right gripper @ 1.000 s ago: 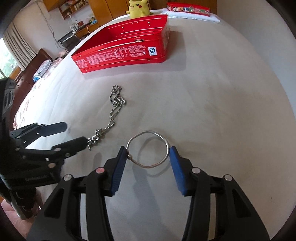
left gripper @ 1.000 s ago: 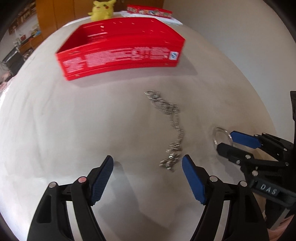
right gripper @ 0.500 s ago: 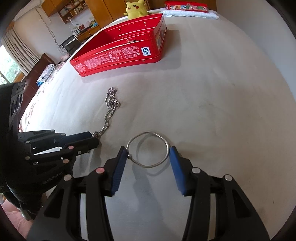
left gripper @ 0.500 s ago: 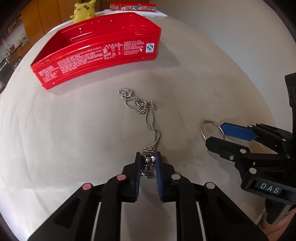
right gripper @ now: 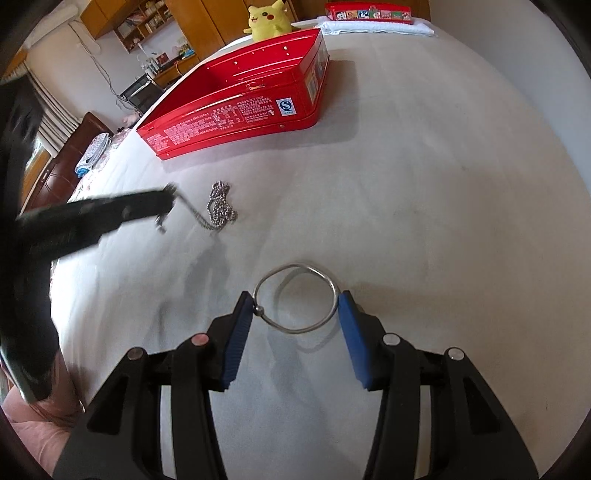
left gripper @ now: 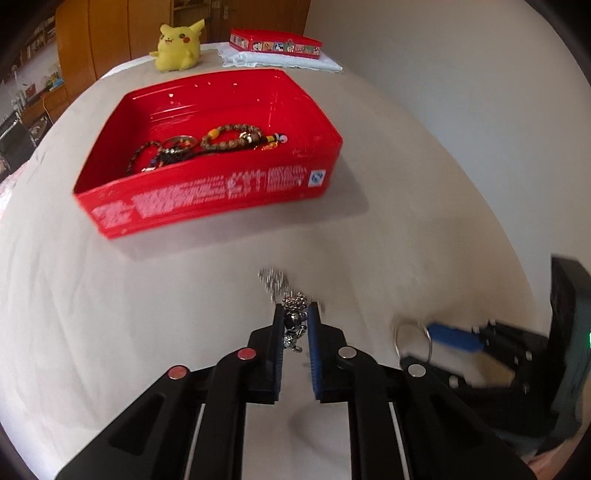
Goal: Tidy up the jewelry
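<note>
left gripper [left gripper: 295, 325] clamped on chain pendant [left gripper: 294, 325]; only its view shows beads inside red tin [left gripper: 207, 199]. right gripper [right gripper: 295, 308] part open, pads touching the bangle [right gripper: 295, 299].

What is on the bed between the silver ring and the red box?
Only bare cloth. In the right wrist view, nothing sits between the silver ring and the red box; the chain lies off to the left.

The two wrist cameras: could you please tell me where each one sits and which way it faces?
Left wrist: on the left claw, looking along its fingers at the pinched chain and the tin beyond; the right claw shows at right.
Right wrist: on the right claw, looking past the bangle to the tin; the left claw and a hand show at left.
Shared: tin, chain, bangle, plush.
</note>
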### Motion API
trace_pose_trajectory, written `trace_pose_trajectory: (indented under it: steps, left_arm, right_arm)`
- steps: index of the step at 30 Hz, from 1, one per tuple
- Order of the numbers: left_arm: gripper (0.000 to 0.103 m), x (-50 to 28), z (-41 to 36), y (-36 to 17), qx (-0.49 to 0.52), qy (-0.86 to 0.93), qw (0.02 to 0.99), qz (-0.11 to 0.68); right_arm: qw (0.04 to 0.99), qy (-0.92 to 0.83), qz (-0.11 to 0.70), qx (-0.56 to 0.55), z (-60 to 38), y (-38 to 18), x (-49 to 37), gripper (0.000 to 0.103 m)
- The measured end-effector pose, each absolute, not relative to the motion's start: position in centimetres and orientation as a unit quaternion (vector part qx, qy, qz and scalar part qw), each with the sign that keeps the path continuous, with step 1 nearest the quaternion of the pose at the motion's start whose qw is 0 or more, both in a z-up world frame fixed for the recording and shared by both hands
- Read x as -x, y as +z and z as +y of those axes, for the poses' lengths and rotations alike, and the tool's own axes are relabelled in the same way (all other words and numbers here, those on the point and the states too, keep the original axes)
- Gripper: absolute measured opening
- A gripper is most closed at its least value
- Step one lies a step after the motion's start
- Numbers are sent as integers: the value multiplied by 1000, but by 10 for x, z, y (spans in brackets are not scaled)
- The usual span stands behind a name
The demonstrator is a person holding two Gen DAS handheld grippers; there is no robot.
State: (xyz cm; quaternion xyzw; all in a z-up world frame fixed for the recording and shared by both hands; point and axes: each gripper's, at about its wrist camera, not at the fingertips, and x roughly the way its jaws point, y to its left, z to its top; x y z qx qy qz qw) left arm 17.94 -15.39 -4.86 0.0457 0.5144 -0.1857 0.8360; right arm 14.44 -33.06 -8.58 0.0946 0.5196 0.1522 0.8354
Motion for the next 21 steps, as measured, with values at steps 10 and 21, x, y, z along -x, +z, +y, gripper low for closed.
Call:
trace_pose_trajectory:
  steps: [10,21]
  left_arm:
    - [41,-200,-151,-71,-34,-183,817,545]
    - [64,-205,-174,-92,-75,-164,810,557]
  right_arm:
    - [834,155,520,-98,-333,-86,-149,47]
    - [834,153,521,-97,-332,-86,-151,47]
